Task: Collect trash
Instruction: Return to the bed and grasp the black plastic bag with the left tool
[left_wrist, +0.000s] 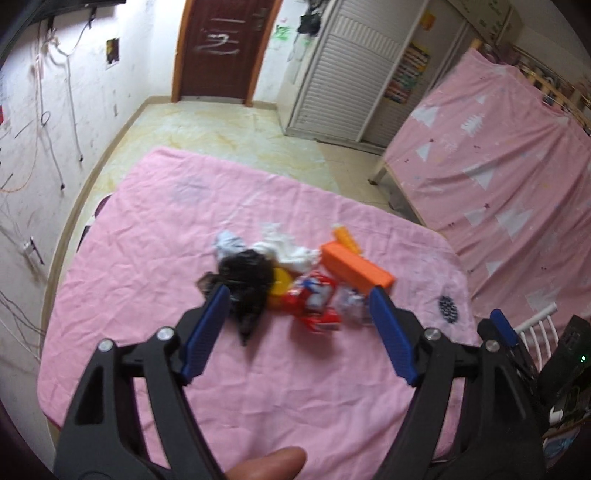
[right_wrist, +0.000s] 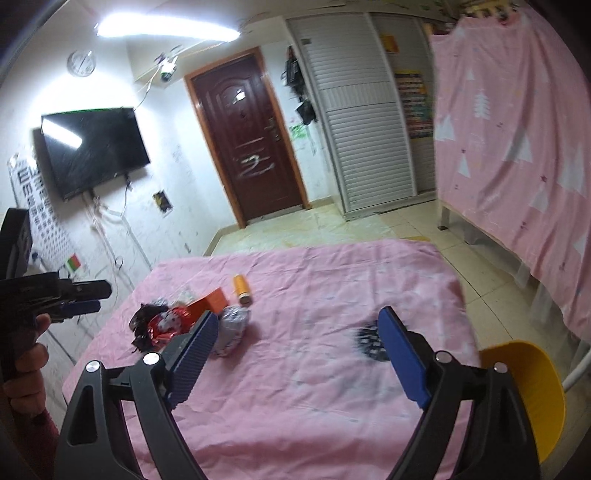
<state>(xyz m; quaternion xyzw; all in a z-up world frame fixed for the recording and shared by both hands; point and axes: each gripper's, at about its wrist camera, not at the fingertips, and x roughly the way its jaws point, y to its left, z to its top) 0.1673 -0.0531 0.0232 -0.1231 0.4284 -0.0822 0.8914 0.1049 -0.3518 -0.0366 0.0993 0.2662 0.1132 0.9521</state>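
From my left wrist view, my left gripper stands wide open with nothing between its blue pads, hanging above a table covered in a wrinkled pink cloth. The trash lies in one heap near the middle of that cloth: a crumpled black plastic bag nearest my left finger, a yellow round lid touching it, a red and white snack wrapper, wadded white tissue behind, a long orange box and a small orange bottle lying beyond it. A crinkled clear wrapper sits just beside my right finger. A dark dotted patch lies apart to the right. My thumb tip shows at the bottom edge.

From my right wrist view, my right gripper is also spread wide and empty, over bare cloth. The heap lies ahead to the left, partly hidden by my left finger; a grey crumpled wrapper lies just beside it. A yellow plastic bowl sits at the table's right edge, behind my right finger. My other gripper and hand hover at far left.
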